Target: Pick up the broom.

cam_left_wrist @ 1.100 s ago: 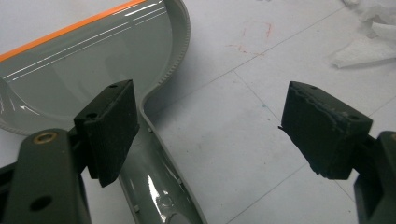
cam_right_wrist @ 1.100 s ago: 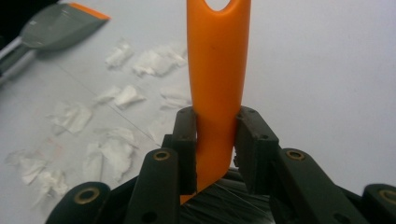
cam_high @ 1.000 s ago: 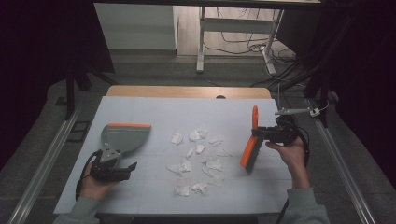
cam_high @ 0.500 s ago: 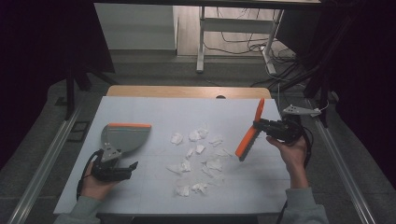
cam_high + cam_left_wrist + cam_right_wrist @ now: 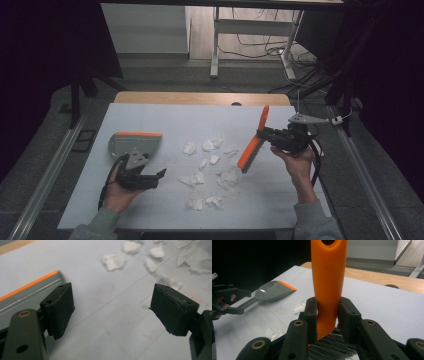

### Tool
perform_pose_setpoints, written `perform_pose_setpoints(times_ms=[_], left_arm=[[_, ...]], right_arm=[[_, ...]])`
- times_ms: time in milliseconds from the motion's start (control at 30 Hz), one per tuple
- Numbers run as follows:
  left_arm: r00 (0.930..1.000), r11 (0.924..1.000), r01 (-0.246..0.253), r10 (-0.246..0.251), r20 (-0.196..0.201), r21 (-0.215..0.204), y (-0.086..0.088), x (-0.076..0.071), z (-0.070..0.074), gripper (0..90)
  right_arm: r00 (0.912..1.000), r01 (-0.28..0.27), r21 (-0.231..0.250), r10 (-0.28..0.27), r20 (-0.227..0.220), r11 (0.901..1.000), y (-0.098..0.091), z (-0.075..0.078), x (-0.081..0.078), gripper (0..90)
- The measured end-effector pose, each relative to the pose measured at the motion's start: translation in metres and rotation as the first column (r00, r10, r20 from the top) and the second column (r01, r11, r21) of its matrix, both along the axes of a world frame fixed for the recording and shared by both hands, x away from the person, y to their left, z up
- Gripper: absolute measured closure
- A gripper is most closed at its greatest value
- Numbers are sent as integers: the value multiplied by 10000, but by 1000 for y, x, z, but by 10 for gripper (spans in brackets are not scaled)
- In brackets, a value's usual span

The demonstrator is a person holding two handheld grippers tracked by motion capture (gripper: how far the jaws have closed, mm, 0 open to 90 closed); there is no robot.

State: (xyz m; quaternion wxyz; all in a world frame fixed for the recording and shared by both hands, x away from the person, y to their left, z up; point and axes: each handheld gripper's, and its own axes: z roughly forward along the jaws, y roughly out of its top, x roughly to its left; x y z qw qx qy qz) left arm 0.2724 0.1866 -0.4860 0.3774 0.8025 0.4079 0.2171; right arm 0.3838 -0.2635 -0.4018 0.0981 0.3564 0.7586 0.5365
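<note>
An orange hand brush [image 5: 256,140] leans over the white table, handle up and bristle end low beside the paper scraps [image 5: 212,159]. My right gripper [image 5: 265,135] is shut on its handle. In the right gripper view the pads [image 5: 312,312] squeeze the brush handle [image 5: 328,282], with grey bristles below. A grey dustpan [image 5: 134,144] with an orange lip lies flat at the left. My left gripper [image 5: 157,175] stands open just in front of it, pointing right. In the left gripper view its jaws [image 5: 112,307] are wide apart over bare table, with the dustpan lip [image 5: 30,285] at the left.
Several torn white scraps [image 5: 113,260] are scattered over the middle of the table [image 5: 165,120]. A wooden strip [image 5: 200,98] runs along the far edge. Metal rails flank the table, and a desk frame with cables stands behind. The dustpan [image 5: 272,291] and my left gripper [image 5: 227,301] show far left.
My right hand carried the brush a little left toward the scraps and tilted it further. My left gripper shifted right and slightly up. The dustpan stayed put.
</note>
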Motion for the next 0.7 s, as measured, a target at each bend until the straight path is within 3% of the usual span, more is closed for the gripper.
perform_pose_setpoints(times_ms=[267, 567, 700], left_arm=[[9945, 9941, 1036, -1032, 149, -308, -39, 9, 11, 210], [9847, 9813, 1739, -1730, 187, -823, -73, 20, 16, 215], [9808, 9772, 1948, -1940, 180, -845, -82, 21, 16, 216]], right_arm=[[10000, -79, 134, 80, -46, 9999, 17, -7, -1, 702], [10000, -96, 416, 96, -3, 9991, 34, -13, -4, 702], [9999, -133, 543, 135, -34, 9984, 40, -15, -4, 701]])
